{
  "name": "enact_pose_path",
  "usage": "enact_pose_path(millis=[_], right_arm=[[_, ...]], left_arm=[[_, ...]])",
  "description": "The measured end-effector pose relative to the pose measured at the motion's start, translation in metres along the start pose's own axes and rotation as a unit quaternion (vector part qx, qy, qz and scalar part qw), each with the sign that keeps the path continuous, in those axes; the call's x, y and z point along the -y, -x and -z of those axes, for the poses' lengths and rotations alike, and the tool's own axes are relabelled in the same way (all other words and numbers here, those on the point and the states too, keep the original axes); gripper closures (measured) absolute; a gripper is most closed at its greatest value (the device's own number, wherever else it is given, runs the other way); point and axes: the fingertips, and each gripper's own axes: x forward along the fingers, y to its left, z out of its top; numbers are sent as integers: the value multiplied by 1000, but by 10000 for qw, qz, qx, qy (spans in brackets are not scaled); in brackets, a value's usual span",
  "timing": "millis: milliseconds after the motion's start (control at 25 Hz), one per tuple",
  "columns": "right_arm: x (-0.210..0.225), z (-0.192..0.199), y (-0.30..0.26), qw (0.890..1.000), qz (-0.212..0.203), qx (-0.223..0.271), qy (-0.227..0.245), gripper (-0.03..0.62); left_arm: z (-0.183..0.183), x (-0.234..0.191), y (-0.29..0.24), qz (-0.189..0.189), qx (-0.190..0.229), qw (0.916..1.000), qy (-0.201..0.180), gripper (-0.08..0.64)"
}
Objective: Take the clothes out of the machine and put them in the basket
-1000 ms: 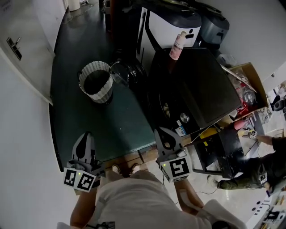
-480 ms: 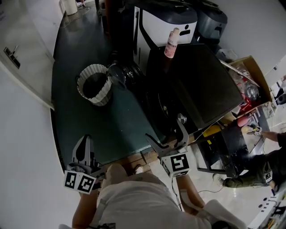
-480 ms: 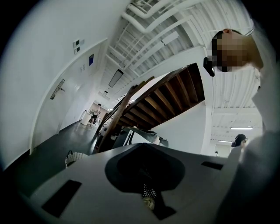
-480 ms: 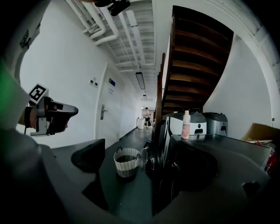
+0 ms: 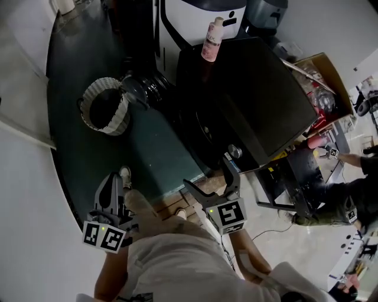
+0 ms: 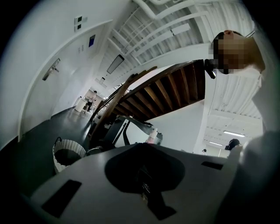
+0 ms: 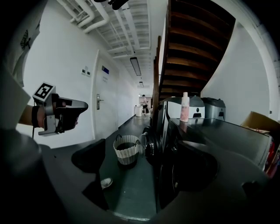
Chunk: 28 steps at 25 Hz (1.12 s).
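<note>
A white woven basket point(image 5: 105, 106) stands on the dark floor to the left of a black washing machine point(image 5: 254, 100). The machine's round door point(image 5: 140, 89) hangs open beside the basket. No clothes show. My left gripper point(image 5: 111, 187) is shut and empty at the lower left, well short of the basket. My right gripper point(image 5: 209, 174) has just opened its jaws wide, with nothing between them, near the machine's front corner. In the right gripper view the basket point(image 7: 126, 151) and the door point(image 7: 151, 144) lie ahead, with the left gripper point(image 7: 65, 114) off to the left.
A pink bottle point(image 5: 212, 39) stands on top of the machine. A grey-and-white appliance point(image 5: 198, 15) sits behind it, and a cardboard box point(image 5: 319, 82) lies to the right. A person point(image 5: 333, 203) crouches at the far right. A shoe point(image 5: 125, 175) rests on the dark floor.
The right gripper's jaws went from shut to wide open. Both grippers moved forward towards the machine, and a foot stepped onto the dark floor.
</note>
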Motion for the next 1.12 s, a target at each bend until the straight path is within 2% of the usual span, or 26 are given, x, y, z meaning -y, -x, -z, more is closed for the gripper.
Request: enact_pose_path(millis=[240,360,480,560,680,760,880,960,1040,1120], right_arm=[[21,-5,-79,9973,618,-290,-266,89],[28,-2,-141,9936,933,-616,-188,89],[40,-2,-195,9844,1379,-1081,-164,89],[43,-13,-214,9746,1803,-1306,-248,89],[39,-37,-211,9545,2491,-1552,-521,89],[32,-48,-200,9399,2896,-1656,-727,89],[18,-52,-175,9182,3363,-1762,-1133,89],[12,-47,-164,9048,3593,-1849,-1342,91],[6,-37,-159,8963,3704,-1951,-1463,91],[4,-26,-161,8927,3720,-2025,-1540,91]], left_arm=[[4,-67,-95,546,-513,9971,154,546],[1,-109,-155,1016,-721,9922,76,546],[-4,-155,-216,1465,-1010,9839,149,546],[-8,-177,-253,1903,-1422,9710,263,546],[-23,-184,-297,2805,-1966,9395,59,546],[-35,-180,-323,3185,-2110,9241,-29,546],[-43,-163,-345,3396,-2146,9157,126,546],[-37,-144,-352,3565,-2221,9070,291,546],[-22,-128,-353,3720,-2345,8973,383,546],[-3,-119,-353,3793,-2510,8896,419,546]])
